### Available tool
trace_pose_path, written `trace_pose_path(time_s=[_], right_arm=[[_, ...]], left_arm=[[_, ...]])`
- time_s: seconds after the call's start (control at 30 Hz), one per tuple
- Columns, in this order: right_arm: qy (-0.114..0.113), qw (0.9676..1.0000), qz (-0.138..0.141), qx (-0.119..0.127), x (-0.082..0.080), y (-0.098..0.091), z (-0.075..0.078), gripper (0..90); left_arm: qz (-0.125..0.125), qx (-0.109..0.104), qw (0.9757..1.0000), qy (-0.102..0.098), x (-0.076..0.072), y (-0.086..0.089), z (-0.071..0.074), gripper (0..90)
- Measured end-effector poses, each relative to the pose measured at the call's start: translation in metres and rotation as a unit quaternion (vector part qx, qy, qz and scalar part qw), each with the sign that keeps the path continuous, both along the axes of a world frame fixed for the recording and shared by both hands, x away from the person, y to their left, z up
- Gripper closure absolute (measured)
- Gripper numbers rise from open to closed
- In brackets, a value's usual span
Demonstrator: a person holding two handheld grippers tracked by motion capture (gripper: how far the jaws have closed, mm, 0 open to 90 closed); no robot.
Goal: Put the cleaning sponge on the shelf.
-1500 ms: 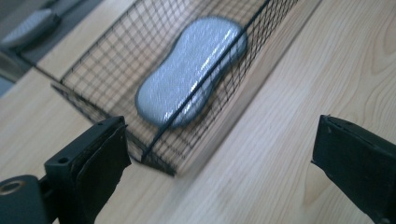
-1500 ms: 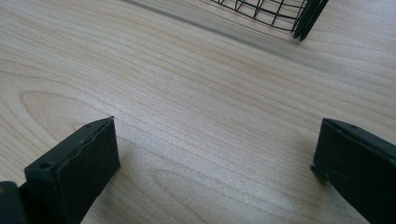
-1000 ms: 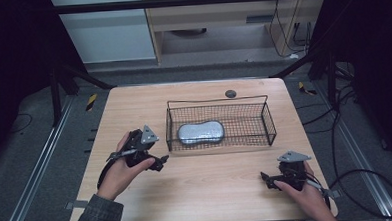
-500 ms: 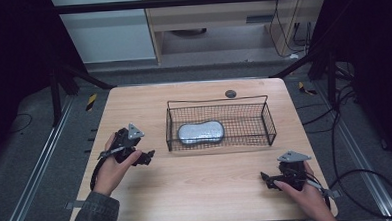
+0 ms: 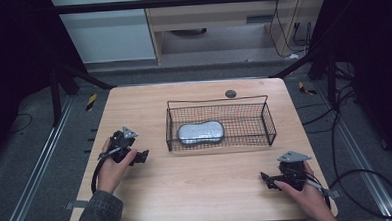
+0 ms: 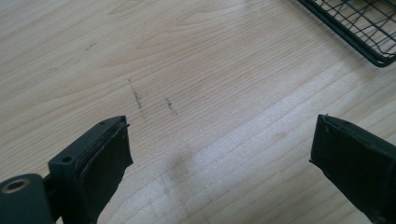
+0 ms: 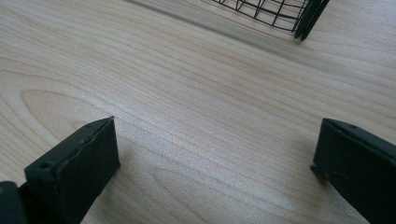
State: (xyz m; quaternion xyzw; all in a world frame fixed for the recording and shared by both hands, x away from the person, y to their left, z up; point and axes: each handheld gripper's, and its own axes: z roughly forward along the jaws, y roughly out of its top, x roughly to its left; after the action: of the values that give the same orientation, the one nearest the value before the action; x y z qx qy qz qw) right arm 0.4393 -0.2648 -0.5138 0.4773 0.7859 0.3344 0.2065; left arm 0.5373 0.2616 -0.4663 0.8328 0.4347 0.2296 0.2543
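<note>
Holding the right gripper (image 5: 265,178) low over the light wooden tabletop (image 5: 207,190) at the lower right of the high view, pointing it toward the left of the frame. Showing its black fingers (image 7: 88,154) spread wide apart in the right gripper view, gripping nothing, with bare wood grain between them.

Holding the left gripper (image 5: 143,156) a little farther up, at the middle left of the high view, pointing right toward the black rectangular wire-mesh basket (image 5: 269,122). Showing its fingers (image 6: 105,154) likewise wide apart and empty in the left gripper view, with a basket corner at the upper right of that frame, near but not touching.

Lying flat beyond both grippers, inside the basket toward its left half, at the centre of the high view: the grey rounded oblong pouch-like object (image 5: 201,132), well apart from either gripper.

Sitting farthest, near the tabletop's far edge: a small dark round disc (image 5: 230,93).

Judging from this layout, looking at either the very start or the very end: object resting in the basket, both grippers empty and parked to the sides, nothing left on the open tabletop to move.
</note>
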Motion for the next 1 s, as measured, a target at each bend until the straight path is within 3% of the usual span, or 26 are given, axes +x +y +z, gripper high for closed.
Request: trace_pose_path(time_s=[0.1, 0.23, 0.33, 0.5, 0.6, 0.7, 0.77, 0.83, 1.0], right_arm=[[0.0, 1.0, 0.001, -0.001, 0.0, 0.0, 0.0, 0.3], [0.0, 1.0, 0.0, -0.001, 0.0, 0.0, 0.0, 0.3], [0.0, 1.0, 0.0, -0.001, 0.0, 0.0, 0.0, 0.3], [0.0, 1.0, 0.0, 0.0, 0.0, 0.0, 0.0, 0.3], [0.0, 1.0, 0.0, -0.001, 0.0, 0.0, 0.0, 0.3], [0.0, 1.0, 0.0, -0.001, 0.0, 0.0, 0.0, 0.3], [0.0, 1.0, 0.0, -0.001, 0.0, 0.0, 0.0, 0.3], [0.0, 1.0, 0.0, -0.001, 0.0, 0.0, 0.0, 0.3], [0.0, 1.0, 0.0, -0.001, 0.0, 0.0, 0.0, 0.4]], left_arm=[[0.007, -0.012, 0.9999, 0.003, 0.005, 0.003, -0.003, 4.2], [0.025, -0.014, 0.9995, -0.012, 0.013, 0.008, -0.008, 4.3], [0.035, -0.033, 0.9988, -0.012, 0.017, 0.012, -0.012, 4.4], [0.038, -0.035, 0.9987, 0.004, 0.021, 0.016, -0.025, 4.4], [0.041, -0.029, 0.9987, 0.0, 0.023, 0.017, -0.03, 2.7], [0.043, -0.045, 0.9981, 0.003, 0.024, 0.02, -0.033, 1.4], [0.046, -0.071, 0.9964, 0.01, 0.025, 0.024, -0.036, 0.0], [0.044, -0.086, 0.9953, -0.006, 0.024, 0.027, -0.04, 0.0], [0.041, -0.088, 0.9952, -0.011, 0.023, 0.027, -0.041, 0.0]])
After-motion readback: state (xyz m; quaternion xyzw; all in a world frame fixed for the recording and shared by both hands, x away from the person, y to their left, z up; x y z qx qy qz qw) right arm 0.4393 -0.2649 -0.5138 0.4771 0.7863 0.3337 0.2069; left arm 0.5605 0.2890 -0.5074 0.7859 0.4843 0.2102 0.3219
